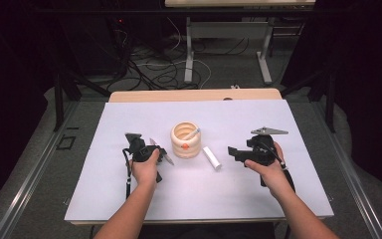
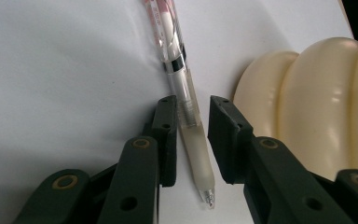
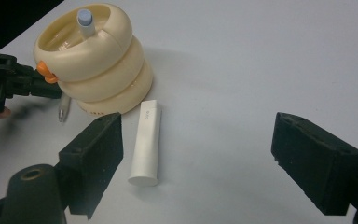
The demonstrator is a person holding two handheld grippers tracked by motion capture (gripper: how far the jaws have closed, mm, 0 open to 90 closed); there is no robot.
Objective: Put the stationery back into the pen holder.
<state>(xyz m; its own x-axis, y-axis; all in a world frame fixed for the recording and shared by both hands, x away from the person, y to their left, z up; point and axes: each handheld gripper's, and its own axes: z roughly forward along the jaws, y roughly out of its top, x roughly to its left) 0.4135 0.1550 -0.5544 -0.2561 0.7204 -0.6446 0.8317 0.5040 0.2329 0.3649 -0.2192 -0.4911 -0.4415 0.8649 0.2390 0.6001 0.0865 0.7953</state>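
Beside the holder (image 1: 186, 141), left gripper (image 2: 191, 135) straddling pen (image 2: 186, 116).

Pen (image 2: 186, 116) in my left gripper view: upper barrel cut by top edge, print on it unreadable. Cream ribbed holder (image 2: 307, 107) cut by right edge. In right gripper view, small lettering on white tube (image 3: 147, 140) unreadable; holder (image 3: 98, 60) hides lower part of standing pen (image 3: 85, 21).
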